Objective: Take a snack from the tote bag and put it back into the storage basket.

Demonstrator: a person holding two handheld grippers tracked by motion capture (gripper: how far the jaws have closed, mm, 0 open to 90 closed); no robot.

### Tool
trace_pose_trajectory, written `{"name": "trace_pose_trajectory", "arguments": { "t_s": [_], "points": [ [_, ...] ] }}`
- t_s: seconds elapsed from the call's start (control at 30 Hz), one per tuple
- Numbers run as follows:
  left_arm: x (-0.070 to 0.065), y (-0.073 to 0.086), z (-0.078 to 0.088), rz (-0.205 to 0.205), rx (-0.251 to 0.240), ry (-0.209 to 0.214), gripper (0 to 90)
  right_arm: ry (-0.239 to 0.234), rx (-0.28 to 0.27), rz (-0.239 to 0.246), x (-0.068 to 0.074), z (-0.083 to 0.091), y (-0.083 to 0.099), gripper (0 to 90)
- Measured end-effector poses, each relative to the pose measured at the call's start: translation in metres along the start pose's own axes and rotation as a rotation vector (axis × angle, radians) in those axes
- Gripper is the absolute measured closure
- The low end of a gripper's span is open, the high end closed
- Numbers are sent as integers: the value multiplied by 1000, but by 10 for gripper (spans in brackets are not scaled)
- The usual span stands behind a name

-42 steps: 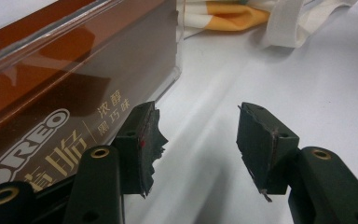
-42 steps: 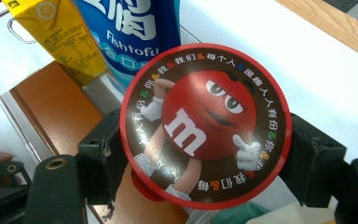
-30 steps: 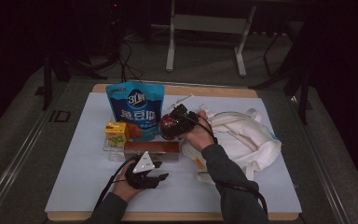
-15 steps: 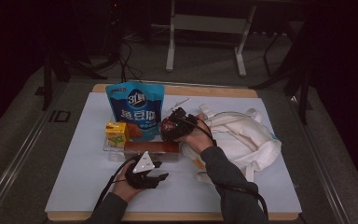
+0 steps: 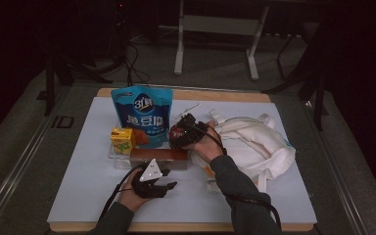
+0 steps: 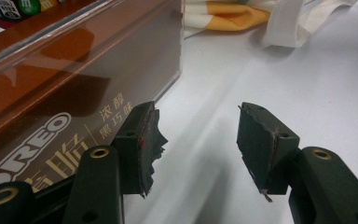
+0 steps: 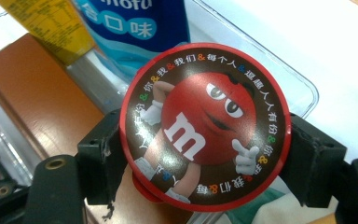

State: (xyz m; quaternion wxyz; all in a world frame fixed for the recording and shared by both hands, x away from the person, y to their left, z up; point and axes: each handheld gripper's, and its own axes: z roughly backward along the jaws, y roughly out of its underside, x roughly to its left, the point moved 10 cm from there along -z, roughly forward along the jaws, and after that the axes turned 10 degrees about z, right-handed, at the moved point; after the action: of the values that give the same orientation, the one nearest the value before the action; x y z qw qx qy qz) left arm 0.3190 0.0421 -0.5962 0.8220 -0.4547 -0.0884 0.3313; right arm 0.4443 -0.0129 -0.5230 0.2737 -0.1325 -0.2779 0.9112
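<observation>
No visible change between earlier pictures, now.

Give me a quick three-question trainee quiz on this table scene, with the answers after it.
1. True or false: the right gripper is clamped on the round M&M tub.
2. What lies between the left gripper's jaws? A) the Oreo box B) nothing C) the yellow carton
3. In the high view, what lies right of the blue pouch, under the right forearm?

Key: 1 true. 2 B; the jaws stand open over bare table beside the box. 3 the white cloth bag.
</observation>
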Motion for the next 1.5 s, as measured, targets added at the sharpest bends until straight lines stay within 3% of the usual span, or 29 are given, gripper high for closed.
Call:
{"name": "trace_pose_trajectory", "arguments": {
  "t_s": [0.3,0.93,1.03,1.07,1.5],
  "points": [
    [0,0,0,-1,-1,0,473,2,7,-36,1,-10,1,248],
    [0,0,-1,-5,2,-1,472,55,63,20,8,-18,5,237],
    [-1,0,-1,-4,3,0,472,92,36,27,5,-13,-1,201],
    [-1,0,0,-5,4,-1,471,75,22,24,6,-11,-3,201],
    [0,0,-1,-4,4,-1,471,88,-25,20,-2,7,-8,238]
  ]
}}
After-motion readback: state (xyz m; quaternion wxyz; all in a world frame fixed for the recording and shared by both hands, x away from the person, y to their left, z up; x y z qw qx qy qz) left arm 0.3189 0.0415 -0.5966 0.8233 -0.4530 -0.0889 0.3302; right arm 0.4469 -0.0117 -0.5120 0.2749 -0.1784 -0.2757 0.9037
